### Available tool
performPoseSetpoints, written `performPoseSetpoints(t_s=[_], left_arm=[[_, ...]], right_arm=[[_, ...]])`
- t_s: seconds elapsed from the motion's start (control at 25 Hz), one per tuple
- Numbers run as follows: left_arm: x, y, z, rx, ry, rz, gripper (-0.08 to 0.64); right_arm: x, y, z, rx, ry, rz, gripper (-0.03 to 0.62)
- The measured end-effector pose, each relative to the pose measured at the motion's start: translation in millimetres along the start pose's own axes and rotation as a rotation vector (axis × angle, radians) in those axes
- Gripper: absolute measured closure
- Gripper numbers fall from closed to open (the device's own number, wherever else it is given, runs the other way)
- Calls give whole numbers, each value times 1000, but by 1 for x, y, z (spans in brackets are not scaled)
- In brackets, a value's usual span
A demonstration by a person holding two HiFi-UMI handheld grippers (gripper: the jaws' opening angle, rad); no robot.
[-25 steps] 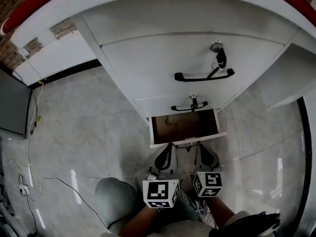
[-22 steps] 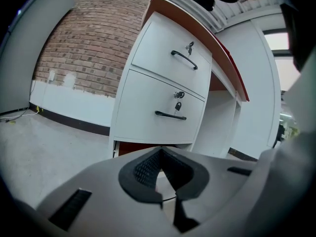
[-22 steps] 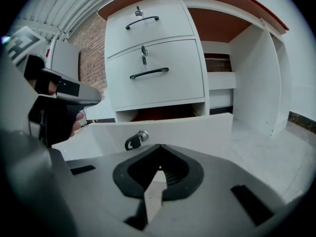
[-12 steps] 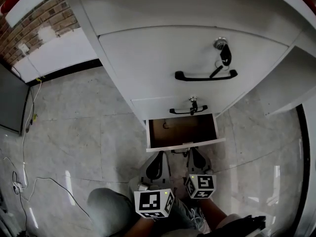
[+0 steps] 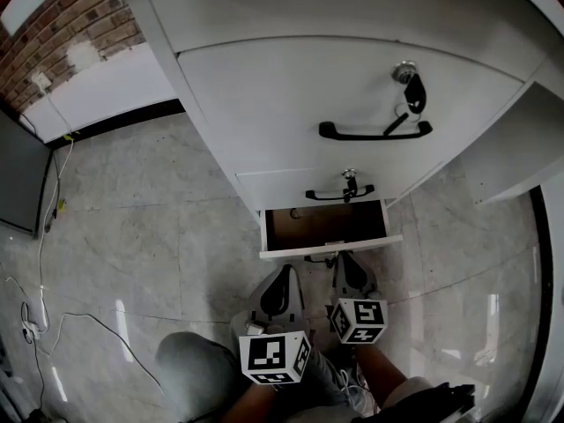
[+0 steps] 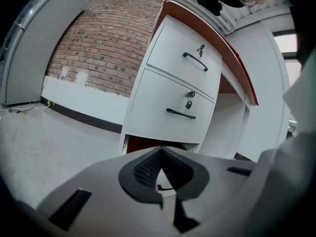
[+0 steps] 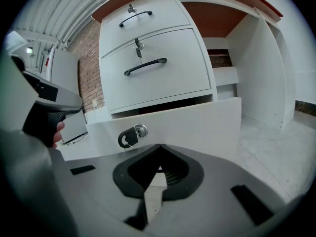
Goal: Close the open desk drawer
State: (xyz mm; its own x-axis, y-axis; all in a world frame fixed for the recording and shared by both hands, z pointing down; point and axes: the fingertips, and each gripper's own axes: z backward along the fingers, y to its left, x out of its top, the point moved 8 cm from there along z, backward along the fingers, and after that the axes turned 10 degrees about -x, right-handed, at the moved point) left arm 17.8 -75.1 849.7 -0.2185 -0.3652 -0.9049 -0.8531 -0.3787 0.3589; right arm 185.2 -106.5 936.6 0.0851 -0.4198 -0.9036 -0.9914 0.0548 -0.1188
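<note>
Now | marble floor (image 5: 132,227), brick wall (image 5: 84,20) | drawer (image 5: 322,226) ajar | left gripper (image 5: 289,273), right gripper (image 5: 349,259) closed

Our left tool (image 5: 287,271) and right tool (image 5: 349,259) are pale grey with black ribbed pads (image 6: 146,169). Each carries a white cube (image 5: 274,357) with black square markers. We wear grey trousers (image 5: 196,370).

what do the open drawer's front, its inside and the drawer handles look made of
The open drawer's front: smooth matte white, probably painted or laminated board, possibly metal. Its inside: brown and wood-like, likely bare board. The handles: thin black bars, metal or plastic; cannot tell.
</note>
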Motion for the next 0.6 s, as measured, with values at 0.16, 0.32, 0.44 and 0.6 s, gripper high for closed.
performPoseSetpoints(t_s=[0.16, 0.32, 0.44, 0.6], left_arm=[[-1, 3, 0, 8, 4, -7, 563], [-3, 3, -2, 10, 9, 2, 563], [-3, 1, -4, -4, 10, 6, 562], [-4, -1, -2, -8, 10, 6, 563]], right_arm=[[0, 1, -1, -6, -1, -15, 594], [0, -1, -2, 10, 6, -10, 594], [5, -3, -11, 26, 14, -1, 594], [9, -1, -21, 25, 19, 5, 594]])
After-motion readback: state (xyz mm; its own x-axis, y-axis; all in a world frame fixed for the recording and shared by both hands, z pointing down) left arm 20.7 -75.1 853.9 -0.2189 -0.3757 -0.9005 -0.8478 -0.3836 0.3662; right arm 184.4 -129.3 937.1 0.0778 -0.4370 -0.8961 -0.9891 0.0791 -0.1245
